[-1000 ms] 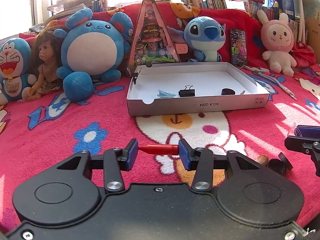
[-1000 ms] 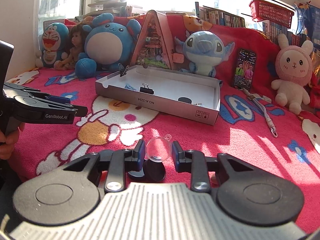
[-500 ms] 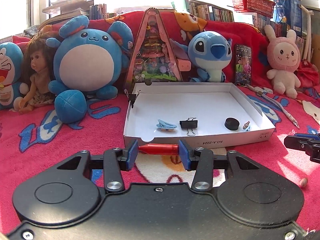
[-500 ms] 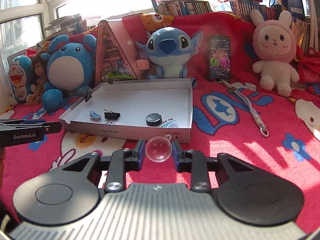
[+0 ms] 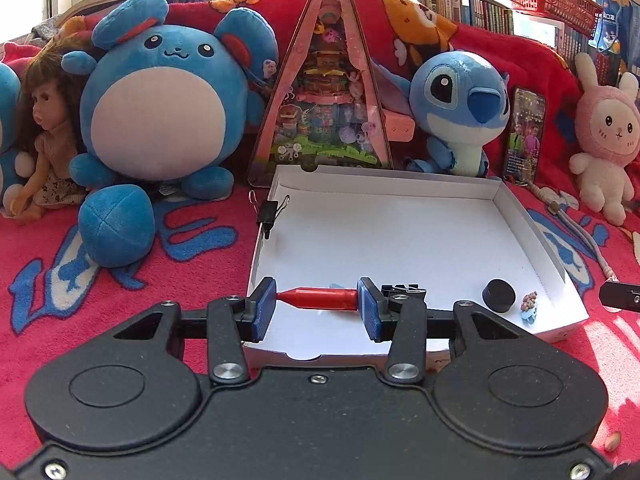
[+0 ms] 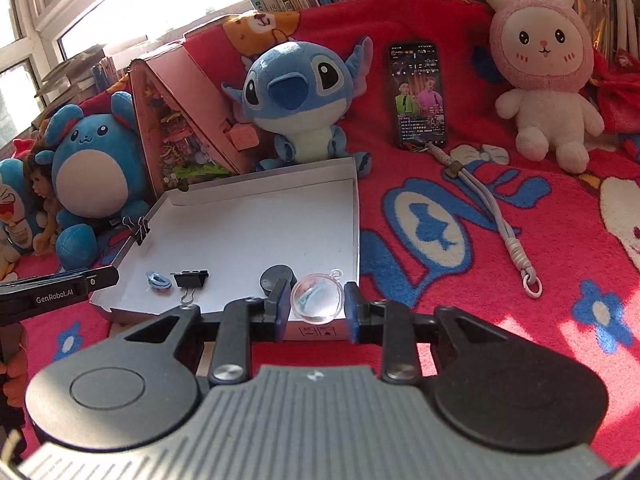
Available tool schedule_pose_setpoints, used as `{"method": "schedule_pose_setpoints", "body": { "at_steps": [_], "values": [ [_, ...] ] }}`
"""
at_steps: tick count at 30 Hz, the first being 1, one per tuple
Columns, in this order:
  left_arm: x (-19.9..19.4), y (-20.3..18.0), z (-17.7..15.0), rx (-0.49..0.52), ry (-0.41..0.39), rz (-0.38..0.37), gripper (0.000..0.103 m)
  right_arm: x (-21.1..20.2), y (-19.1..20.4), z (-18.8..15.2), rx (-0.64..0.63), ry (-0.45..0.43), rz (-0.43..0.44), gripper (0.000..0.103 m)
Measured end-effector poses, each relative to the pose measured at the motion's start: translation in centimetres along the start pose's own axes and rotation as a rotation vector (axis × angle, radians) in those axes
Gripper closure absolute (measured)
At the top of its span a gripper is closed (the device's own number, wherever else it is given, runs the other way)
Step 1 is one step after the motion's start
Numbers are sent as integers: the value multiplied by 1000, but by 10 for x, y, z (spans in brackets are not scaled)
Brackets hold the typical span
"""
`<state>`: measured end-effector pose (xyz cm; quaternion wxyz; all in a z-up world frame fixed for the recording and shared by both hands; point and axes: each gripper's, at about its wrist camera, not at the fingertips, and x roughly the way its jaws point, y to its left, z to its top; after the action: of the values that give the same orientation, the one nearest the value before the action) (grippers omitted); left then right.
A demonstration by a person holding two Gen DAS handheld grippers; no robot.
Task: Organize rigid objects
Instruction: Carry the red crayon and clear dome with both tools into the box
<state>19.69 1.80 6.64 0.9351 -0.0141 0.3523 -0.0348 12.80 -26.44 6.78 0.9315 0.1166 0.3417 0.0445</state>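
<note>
While the left gripper [image 5: 317, 300] pinches a red pointed piece [image 5: 318, 299] lengthwise over the white box's [image 5: 400, 216] near edge | right gripper [image 6: 317, 302] clamps a clear ball [image 6: 317, 299] (charm inside) above the box's 5 o'clock corner | in box: black disc [image 6: 277, 278], binder clip [image 6: 191, 280], blue clip [image 6: 158, 281] | second binder clip [image 5: 269, 213] on rim, 10 o'clock.

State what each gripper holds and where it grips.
Left gripper: red bullet-shaped piece, clamped end to end. Right gripper: clear plastic ball, pinched across its sides.
</note>
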Motion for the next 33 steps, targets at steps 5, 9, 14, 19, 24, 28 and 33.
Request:
{"method": "schedule_pose_setpoints", "body": {
  "at_steps": [5,9,14,19,24,28,33],
  "values": [
    [24,-2,13,-7,44,22,61,21,0,18,27,47,-15,69],
    [39,-3,20,-18,79,35,61,42,-2,25,51,97,-20,69],
    [51,0,21,-45,118,43,61,61,-1,25,73,122,-23,69],
    [57,0,17,-50,141,44,61,72,5,25,72,134,-15,69],
    [60,-2,14,-47,150,38,61,80,10,27,73,145,-14,69],
    [61,-5,13,-44,148,30,61,86,11,27,78,161,-11,69],
    [61,-7,11,-38,145,24,61,93,10,26,90,172,-20,69]
  ]
}}
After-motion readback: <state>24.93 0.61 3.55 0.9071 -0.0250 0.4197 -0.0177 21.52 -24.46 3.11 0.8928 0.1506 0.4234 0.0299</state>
